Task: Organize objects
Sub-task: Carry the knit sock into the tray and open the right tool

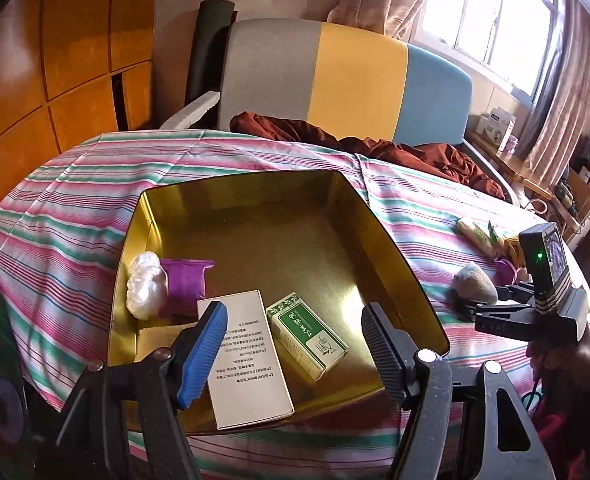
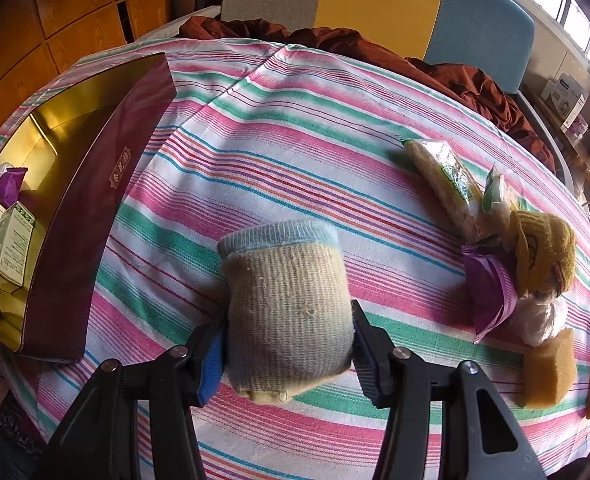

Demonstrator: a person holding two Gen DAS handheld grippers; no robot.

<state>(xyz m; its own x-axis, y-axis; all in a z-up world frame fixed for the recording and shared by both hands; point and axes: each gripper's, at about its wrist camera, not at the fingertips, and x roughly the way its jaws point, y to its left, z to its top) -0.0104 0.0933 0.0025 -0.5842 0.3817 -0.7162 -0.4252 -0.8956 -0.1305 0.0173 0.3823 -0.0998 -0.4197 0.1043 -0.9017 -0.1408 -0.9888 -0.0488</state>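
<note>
A gold-lined tin box (image 1: 255, 208) with maroon outer walls (image 2: 95, 208) lies on the striped bed. In it are a white booklet (image 1: 247, 360), a green carton (image 1: 307, 336), a purple packet (image 1: 185, 284) and a white wad (image 1: 145, 290). My left gripper (image 1: 295, 348) is open and empty over the box's near edge. My right gripper (image 2: 287, 344) is shut on a rolled beige sock (image 2: 287, 312) with a blue cuff, held just above the sheet right of the box. It shows in the left wrist view (image 1: 475, 284) too.
At the right of the bed lies a pile: snack packets (image 2: 447, 184), a purple packet (image 2: 491, 296), a mustard knit item (image 2: 543, 256), a white wad (image 2: 543, 320) and brown sponge blocks (image 2: 547, 368). A brown blanket (image 1: 375, 148) lies by the headboard (image 1: 355, 80). A side table (image 1: 507, 156) stands at right.
</note>
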